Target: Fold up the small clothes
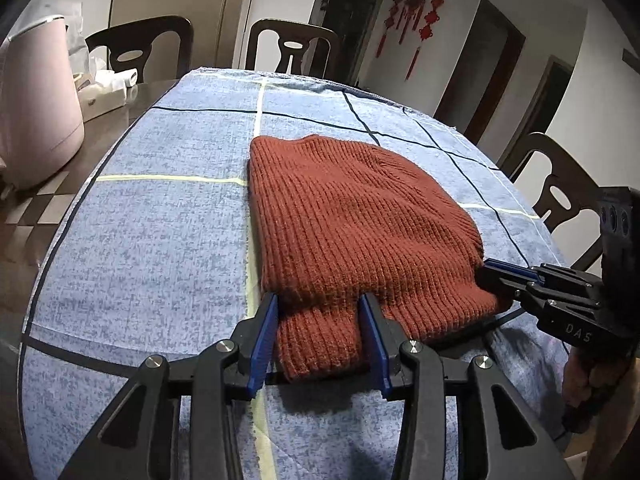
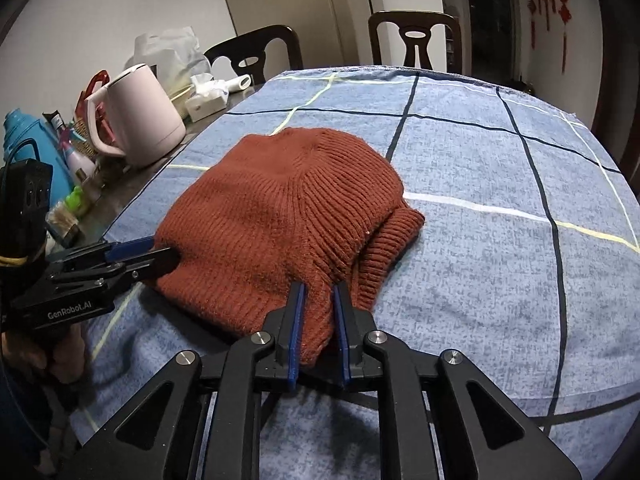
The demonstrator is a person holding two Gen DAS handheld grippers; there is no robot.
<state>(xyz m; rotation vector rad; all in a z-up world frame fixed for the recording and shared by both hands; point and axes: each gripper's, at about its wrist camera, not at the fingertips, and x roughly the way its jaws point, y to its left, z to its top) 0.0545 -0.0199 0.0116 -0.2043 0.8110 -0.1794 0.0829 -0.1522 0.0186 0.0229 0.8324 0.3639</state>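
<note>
1. Right now the knit garment (image 1: 352, 216), rust-red and ribbed, lies flat in the middle of the blue checked cloth (image 1: 140, 240) on the bench, near hem toward you.
2. Your left tool (image 1: 320, 332) stands about half open, pads astride the near-left corner of the hem. Knit fills the gap, and both blue pads look to be touching it. I read that as a loose grip, not a firm pinch.
3. Your right tool (image 2: 318, 328) is nearly closed and has the near-right hem bunched between its pads. That one is holding fabric.
4. A cuff or folded sleeve (image 2: 394, 240) sticks out on the right side, just beside the right tool.
5. Step in hand, as I judge it: gripping both near corners ahead of a fold away from you.
6. Next move calls for tightening the left tool, then lifting both corners level and together, carrying the hem over toward the far edge.
7. Risk: thick knit may slip from the left pads, and the sleeve may drag out crooked.
8. Clutter on the left, pink kettle (image 2: 140, 120) and bottles (image 2: 24, 140), sits well apart from the garment. Chairs (image 1: 292, 48) stand behind the bench.
</note>
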